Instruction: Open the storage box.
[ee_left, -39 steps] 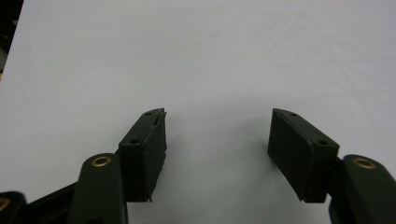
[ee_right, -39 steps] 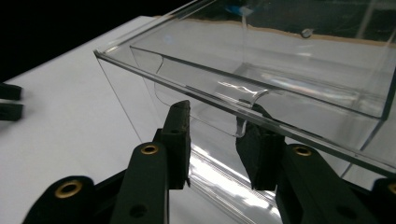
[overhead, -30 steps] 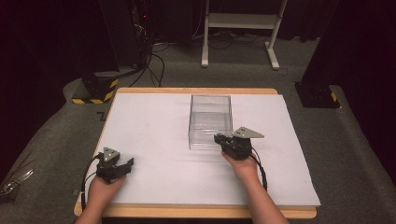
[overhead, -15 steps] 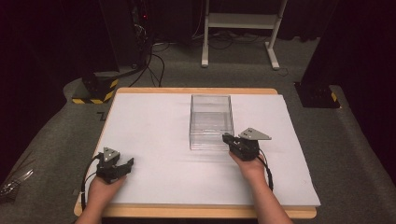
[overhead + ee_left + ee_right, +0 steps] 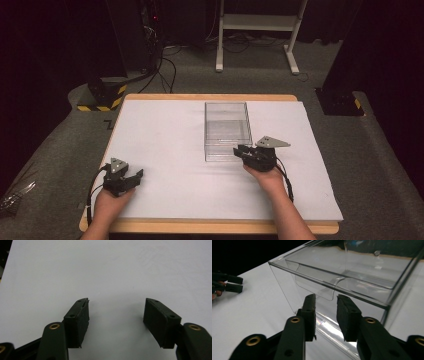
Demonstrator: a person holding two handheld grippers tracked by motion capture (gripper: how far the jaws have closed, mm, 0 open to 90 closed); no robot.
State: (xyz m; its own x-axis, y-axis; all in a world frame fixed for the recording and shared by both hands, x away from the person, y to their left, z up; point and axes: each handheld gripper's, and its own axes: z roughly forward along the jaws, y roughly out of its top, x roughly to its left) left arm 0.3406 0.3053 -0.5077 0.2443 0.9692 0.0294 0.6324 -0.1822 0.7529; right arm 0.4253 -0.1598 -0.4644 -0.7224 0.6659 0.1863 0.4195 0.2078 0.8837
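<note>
Two grippers sat near the table's front edge, the left spread wide over bare cloth, the right, jaws just parted on nothing, facing the clear box mid-table, which looked light, rigid and slick, best pinched at its near wall's notched lip.

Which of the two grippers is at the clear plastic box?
The right gripper, at the clear plastic box's near wall; the left gripper rests far away.

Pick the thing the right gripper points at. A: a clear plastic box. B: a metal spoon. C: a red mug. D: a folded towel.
A: in the right gripper view, the right gripper has its fingers parted just before the near wall of the clear plastic box.
</note>
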